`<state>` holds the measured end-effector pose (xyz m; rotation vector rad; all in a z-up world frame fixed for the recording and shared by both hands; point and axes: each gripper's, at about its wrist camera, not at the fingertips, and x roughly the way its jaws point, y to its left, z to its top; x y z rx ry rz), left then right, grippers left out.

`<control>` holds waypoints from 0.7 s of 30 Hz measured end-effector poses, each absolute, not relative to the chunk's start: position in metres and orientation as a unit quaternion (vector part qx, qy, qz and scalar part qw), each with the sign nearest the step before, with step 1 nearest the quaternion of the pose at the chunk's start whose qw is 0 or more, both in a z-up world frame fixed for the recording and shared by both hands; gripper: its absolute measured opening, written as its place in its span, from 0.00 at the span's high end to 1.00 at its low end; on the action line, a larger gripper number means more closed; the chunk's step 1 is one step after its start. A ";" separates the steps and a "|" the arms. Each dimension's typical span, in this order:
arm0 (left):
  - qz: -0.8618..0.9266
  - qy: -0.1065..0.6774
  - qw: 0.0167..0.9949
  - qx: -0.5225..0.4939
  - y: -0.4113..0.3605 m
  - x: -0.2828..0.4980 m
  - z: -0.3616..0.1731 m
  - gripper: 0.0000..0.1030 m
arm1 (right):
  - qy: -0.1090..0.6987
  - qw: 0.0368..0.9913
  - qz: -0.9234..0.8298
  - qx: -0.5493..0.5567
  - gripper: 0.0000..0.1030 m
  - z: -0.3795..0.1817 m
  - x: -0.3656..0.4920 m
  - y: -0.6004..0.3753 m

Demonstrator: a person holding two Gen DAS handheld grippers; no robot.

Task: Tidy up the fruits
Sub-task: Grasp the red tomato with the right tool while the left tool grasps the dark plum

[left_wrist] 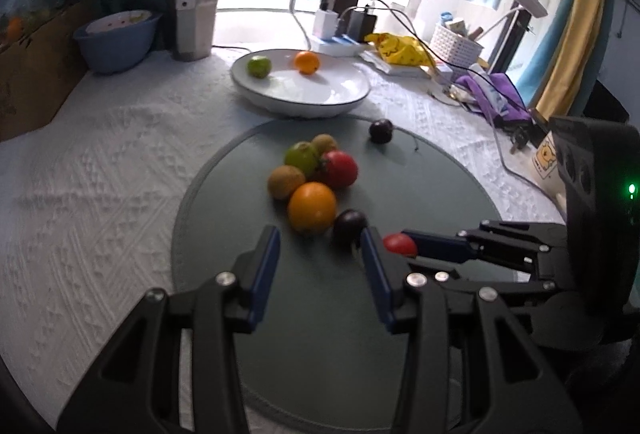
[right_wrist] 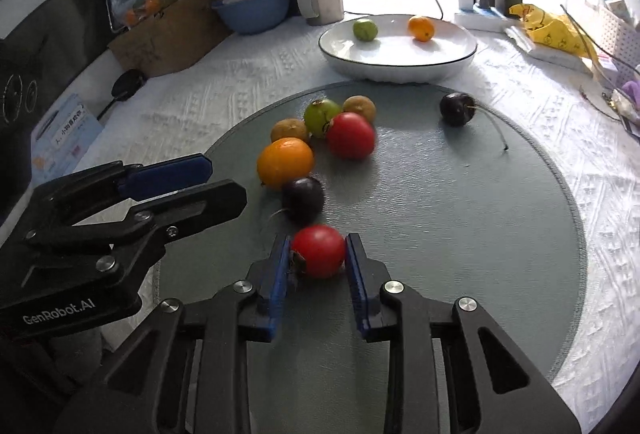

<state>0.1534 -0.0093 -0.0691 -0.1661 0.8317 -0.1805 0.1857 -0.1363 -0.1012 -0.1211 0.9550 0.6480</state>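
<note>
While the right gripper [right_wrist: 318,254] sits low over the round grey-green mat [right_wrist: 460,214], its two blue pads are closed in on a small red tomato [right_wrist: 319,251], one pad against each side, so it's got that one pinched. It's glossy, bright red, with a dark little stem end turned toward the left pad. Just ahead of the fingertips is a dark purple plum [right_wrist: 303,198], touching a big shiny orange [right_wrist: 285,163] beyond it. Further ahead is the rest of the cluster: a bigger red tomato [right_wrist: 350,135], a green fruit [right_wrist: 321,117], and two brownish kiwis [right_wrist: 289,130] all bunched together. A second dark plum [right_wrist: 456,109] sits well apart, ahead and off to the right, with a thin stem lying near it. Past the mat is a white plate [right_wrist: 400,68] with a dark rim holding a green fruit [right_wrist: 365,29] and a small orange [right_wrist: 421,28], apart from each other. The left gripper [left_wrist: 320,254] hangs off to the left of the right one, jaws spread wide with nothing between them, the orange and plum just past its tips. Readable text: "GenRobot.AI" in white on the left gripper's body. There's a blue-and-white card [right_wrist: 64,138] at far left with print too small to make out.
</note>
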 end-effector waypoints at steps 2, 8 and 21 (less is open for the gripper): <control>-0.098 0.402 0.907 -0.075 -0.016 0.156 -0.068 0.57 | 0.447 0.839 0.304 -0.056 0.71 -0.099 0.185 -0.142; -0.126 0.390 0.911 -0.044 -0.038 0.161 -0.064 0.57 | 0.436 0.851 0.288 -0.050 0.71 -0.092 0.189 -0.169; -0.098 0.406 0.908 0.028 -0.051 0.179 -0.082 0.57 | 0.427 0.861 0.275 -0.027 0.71 -0.091 0.198 -0.195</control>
